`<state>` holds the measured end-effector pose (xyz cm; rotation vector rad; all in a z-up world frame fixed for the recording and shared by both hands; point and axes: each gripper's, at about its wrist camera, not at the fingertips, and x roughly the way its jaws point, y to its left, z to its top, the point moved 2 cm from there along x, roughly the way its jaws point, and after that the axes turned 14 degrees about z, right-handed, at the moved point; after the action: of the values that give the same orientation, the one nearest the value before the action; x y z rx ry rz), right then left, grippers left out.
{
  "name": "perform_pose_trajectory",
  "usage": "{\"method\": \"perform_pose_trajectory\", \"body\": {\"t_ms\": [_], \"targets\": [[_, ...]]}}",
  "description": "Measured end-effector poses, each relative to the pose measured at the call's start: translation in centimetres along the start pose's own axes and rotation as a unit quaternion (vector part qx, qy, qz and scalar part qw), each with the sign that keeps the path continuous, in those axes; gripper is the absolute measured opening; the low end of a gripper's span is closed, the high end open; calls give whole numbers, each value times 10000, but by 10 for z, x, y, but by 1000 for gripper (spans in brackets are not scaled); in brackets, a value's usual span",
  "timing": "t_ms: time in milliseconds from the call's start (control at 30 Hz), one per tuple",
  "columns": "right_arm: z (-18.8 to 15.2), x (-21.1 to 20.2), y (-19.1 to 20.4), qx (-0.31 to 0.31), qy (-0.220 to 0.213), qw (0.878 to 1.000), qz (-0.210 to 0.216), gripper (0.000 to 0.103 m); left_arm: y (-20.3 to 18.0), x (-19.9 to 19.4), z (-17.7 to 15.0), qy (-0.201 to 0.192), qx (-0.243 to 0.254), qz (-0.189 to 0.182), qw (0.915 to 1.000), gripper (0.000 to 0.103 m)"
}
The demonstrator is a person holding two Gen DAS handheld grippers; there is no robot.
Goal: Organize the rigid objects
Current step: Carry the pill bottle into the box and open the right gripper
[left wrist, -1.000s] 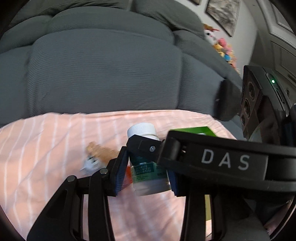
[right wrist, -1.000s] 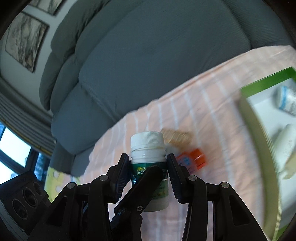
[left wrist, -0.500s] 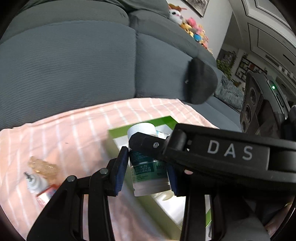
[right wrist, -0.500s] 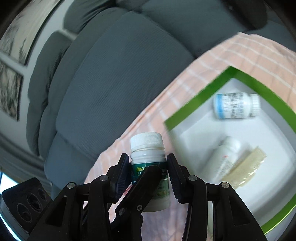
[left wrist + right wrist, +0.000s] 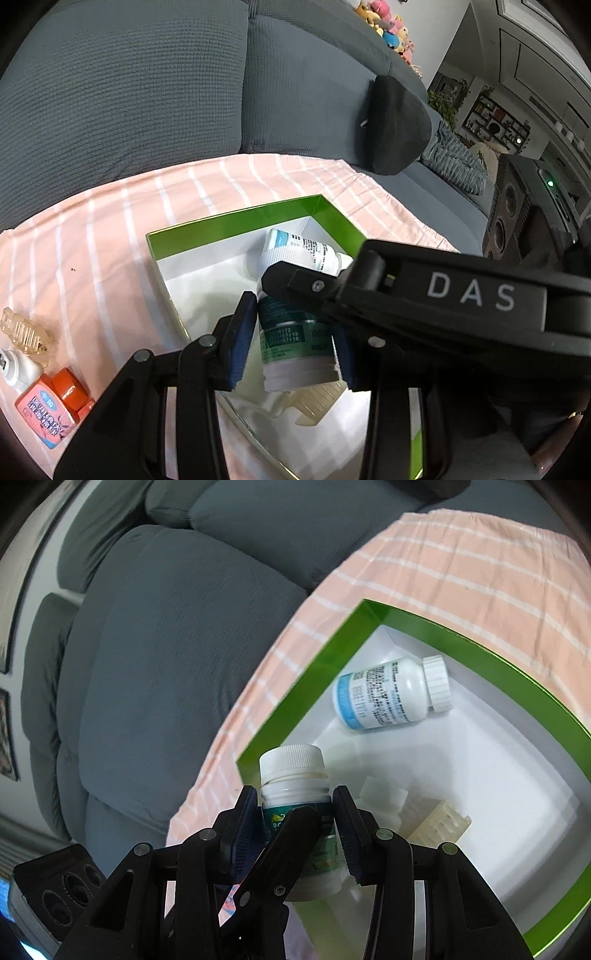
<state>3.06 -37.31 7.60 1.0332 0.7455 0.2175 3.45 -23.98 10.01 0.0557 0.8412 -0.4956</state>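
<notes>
A white bottle with a green label (image 5: 291, 332) and a ribbed white cap (image 5: 290, 762) is held upright just above the near corner of the green-rimmed white box (image 5: 236, 221) (image 5: 314, 675). My left gripper (image 5: 293, 343) is shut on its body. My right gripper (image 5: 295, 823) is shut on it too, and its black arm marked DAS (image 5: 461, 295) crosses the left wrist view. Inside the box lie a blue-labelled white bottle (image 5: 388, 694) (image 5: 306, 247), a small white bottle (image 5: 384, 797) and a translucent clip (image 5: 439, 819) (image 5: 317, 402).
The box sits on a pink striped cloth (image 5: 110, 258) in front of a grey sofa (image 5: 147, 92). On the cloth to the left lie an amber clip (image 5: 26, 332), a small white bottle (image 5: 14, 369) and an orange-capped pink bottle (image 5: 51, 402). A black cushion (image 5: 395, 125) stands at the back right.
Both grippers have carried the green-label bottle to the right, from over the loose items on the cloth to over the box, and a little lower. The grip has not changed.
</notes>
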Motion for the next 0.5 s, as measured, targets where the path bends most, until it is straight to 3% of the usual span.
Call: {"method": "perform_pose_trajectory", "body": {"t_ms": [500], "targets": [[5, 14, -16, 322, 89, 9993, -147, 47, 9, 23, -2, 440, -207, -6, 9988, 37]]}}
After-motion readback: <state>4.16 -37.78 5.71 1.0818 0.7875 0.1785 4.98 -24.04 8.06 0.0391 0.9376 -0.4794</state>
